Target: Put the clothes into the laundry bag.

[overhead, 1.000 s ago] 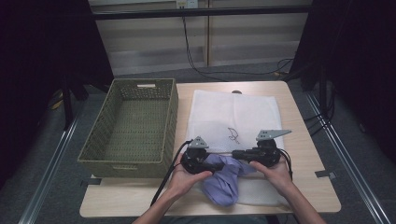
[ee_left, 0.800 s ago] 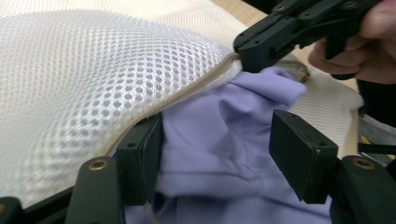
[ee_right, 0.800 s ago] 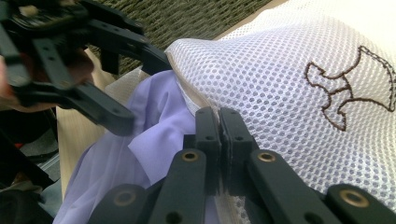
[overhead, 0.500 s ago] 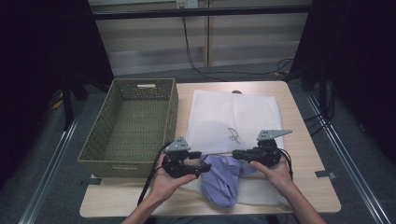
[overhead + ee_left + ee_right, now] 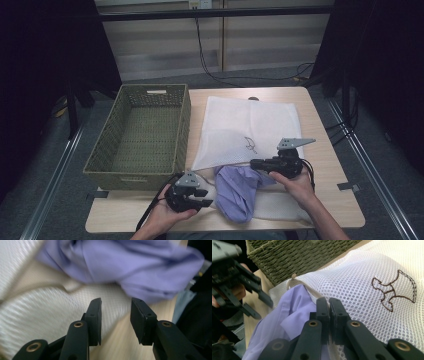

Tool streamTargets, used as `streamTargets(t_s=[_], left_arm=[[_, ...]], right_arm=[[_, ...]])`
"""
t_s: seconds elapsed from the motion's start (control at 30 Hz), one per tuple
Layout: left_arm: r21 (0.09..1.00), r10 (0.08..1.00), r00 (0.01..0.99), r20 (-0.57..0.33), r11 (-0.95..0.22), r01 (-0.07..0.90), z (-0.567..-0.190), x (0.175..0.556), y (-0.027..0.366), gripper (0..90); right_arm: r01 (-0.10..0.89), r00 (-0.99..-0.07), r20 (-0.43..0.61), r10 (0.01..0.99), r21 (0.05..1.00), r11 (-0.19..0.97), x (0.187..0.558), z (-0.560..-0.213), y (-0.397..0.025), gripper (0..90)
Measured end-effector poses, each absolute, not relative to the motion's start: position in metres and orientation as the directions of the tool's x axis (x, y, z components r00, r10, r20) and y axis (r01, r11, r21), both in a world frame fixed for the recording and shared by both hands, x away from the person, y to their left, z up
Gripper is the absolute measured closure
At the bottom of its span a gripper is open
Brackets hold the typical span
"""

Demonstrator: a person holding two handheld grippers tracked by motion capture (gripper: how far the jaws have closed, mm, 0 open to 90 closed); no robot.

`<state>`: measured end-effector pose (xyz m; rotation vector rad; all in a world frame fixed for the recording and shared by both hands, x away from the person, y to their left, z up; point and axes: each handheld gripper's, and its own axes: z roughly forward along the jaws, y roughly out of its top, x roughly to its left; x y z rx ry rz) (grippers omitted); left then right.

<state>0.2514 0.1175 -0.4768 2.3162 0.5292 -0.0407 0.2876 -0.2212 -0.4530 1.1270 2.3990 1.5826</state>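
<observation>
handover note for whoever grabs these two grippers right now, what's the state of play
Left gripper: open, holding nothing, low at the table's near edge beside the purple shirt.
Right gripper: jaws shut on the mesh laundry bag at the rim of its opening.
Shirt: bunched at the bag's mouth, partly tucked under the rim, most of it outside.
Wicker basket: to the left of the bag, nothing in it.
Done: bag edge gripped.
Left: probably grab the shirt with the left gripper and feed it fully into the bag.

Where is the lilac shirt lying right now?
In the high view the lilac shirt lies bunched at the table's near edge between the two grippers, its upper end at the white mesh laundry bag mouth, right of the wicker basket.
</observation>
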Motion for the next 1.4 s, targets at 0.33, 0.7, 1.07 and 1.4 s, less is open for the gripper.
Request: streamTargets(t_s=[0.33, 0.7, 1.07, 1.4], left_arm=[[0.612, 0.333, 0.932, -0.141, -0.711, 0.346, -0.486, 0.250, 0.104, 72.2], [0.606, 0.312, 0.940, -0.137, -0.725, 0.328, -0.486, 0.245, 0.093, 83.0], [0.609, 0.325, 0.933, -0.153, -0.713, 0.348, -0.487, 0.246, 0.095, 83.1], [0.605, 0.312, 0.937, -0.159, -0.719, 0.342, -0.487, 0.248, 0.094, 83.3]], right_arm=[[0.532, -0.736, 0.324, 0.594, 0.820, 0.213, 0.287, -0.452, -0.222, 85.8], [0.498, -0.745, 0.323, 0.583, 0.851, 0.165, 0.279, -0.435, -0.229, 75.3], [0.511, -0.796, 0.353, 0.491, 0.827, 0.235, 0.252, -0.435, -0.206, 58.4], [0.542, -0.803, 0.356, 0.478, 0.768, 0.341, 0.237, -0.460, -0.181, 40.8]])
